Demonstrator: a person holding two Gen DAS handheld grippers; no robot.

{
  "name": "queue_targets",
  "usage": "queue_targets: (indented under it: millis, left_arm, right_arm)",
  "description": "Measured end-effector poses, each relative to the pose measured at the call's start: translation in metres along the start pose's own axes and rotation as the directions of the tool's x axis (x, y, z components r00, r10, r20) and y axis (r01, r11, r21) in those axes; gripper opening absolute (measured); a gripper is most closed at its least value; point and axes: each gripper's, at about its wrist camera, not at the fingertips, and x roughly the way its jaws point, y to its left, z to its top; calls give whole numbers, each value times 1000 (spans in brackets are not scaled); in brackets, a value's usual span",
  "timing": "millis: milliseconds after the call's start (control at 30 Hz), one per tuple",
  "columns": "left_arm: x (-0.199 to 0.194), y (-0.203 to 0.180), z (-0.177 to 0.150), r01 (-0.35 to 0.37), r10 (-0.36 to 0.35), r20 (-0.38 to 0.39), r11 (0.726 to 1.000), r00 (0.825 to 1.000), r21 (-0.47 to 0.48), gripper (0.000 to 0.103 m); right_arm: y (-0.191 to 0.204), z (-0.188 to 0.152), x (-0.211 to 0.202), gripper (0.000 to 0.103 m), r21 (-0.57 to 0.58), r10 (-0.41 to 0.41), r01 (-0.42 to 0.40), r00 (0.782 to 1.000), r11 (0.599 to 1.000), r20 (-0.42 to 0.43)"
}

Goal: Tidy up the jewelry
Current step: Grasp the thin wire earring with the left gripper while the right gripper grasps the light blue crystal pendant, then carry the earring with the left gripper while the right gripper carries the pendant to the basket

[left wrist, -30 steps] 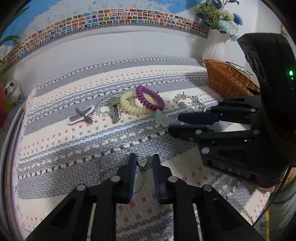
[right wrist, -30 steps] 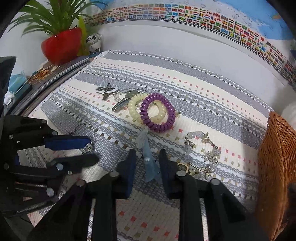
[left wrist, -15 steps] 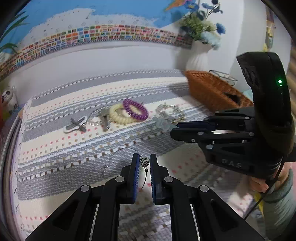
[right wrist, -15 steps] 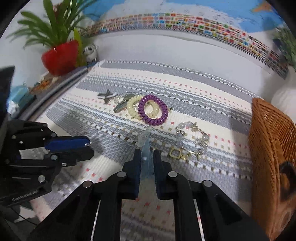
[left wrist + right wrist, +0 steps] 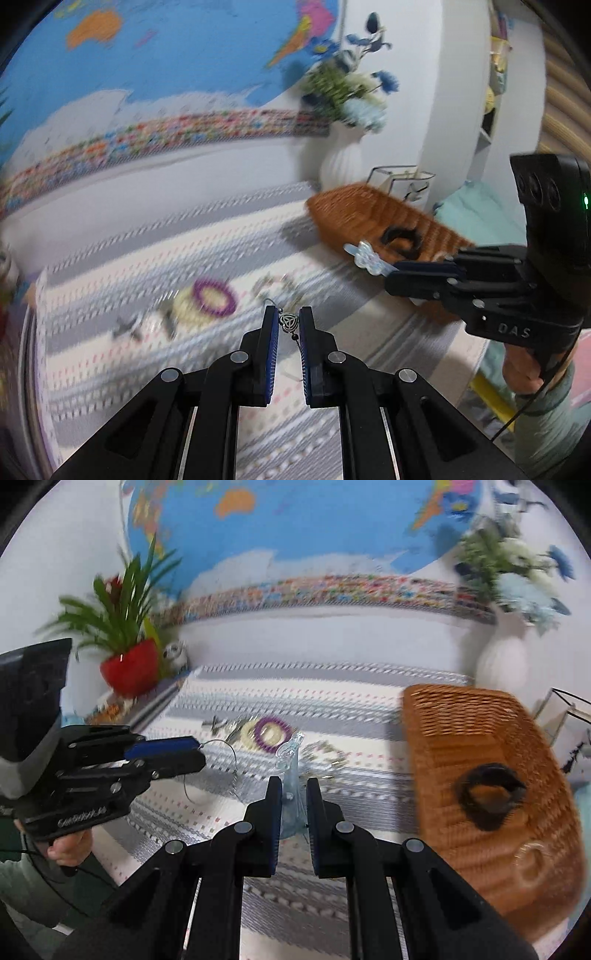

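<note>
With a pale-blue hair clip (image 5: 290,775) clamped in the right gripper (image 5: 293,794) and a knot-pendant necklace (image 5: 289,322) in the left gripper (image 5: 288,325), the wicker basket (image 5: 443,716) is seen at frame right, nearer the right gripper.
</note>
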Motion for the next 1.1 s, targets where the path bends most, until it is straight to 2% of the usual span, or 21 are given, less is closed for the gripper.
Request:
queue_targets:
  millis: [133,233,433,567,700,867,1000,1100]
  left_arm:
    - [8,-30,39,67,-67,11,996,998,56,11]
    - [22,-51,67,115,-115,2,990,993,80,11]
    - [72,-86,118,229,-225,-55,970,973,79,11]
    - [115,-103,139,256,-248,-104,964,963,72,11]
    - [159,-111,149,266,-254,-153,962,955,61,11]
    - [202,-110,150,245,-230,-201,968,952,51,11]
    - [220,-104,144,233,-222,-228,972,948,21,11]
    - [232,-102,140,228,-216,-253,974,943,17,11]
  right_arm:
    - [-36,4,-30,14,62,-61,57,997,996,56]
    - [-69,9,-42,14,125,-113,105,992,987,57]
    - [-133,21,-44,14,233,-173,169,985,958,-5]
    - [-169,22,-25,14,279,-196,209,978,937,-76]
    - [-200,25,0,14,297,-180,219,972,930,-152]
    - [-214,29,32,14,268,-184,243,956,932,-228]
    - [-221,28,45,14,268,-170,234,956,935,-239]
    - [-224,28,50,14,269,-191,266,942,925,-276]
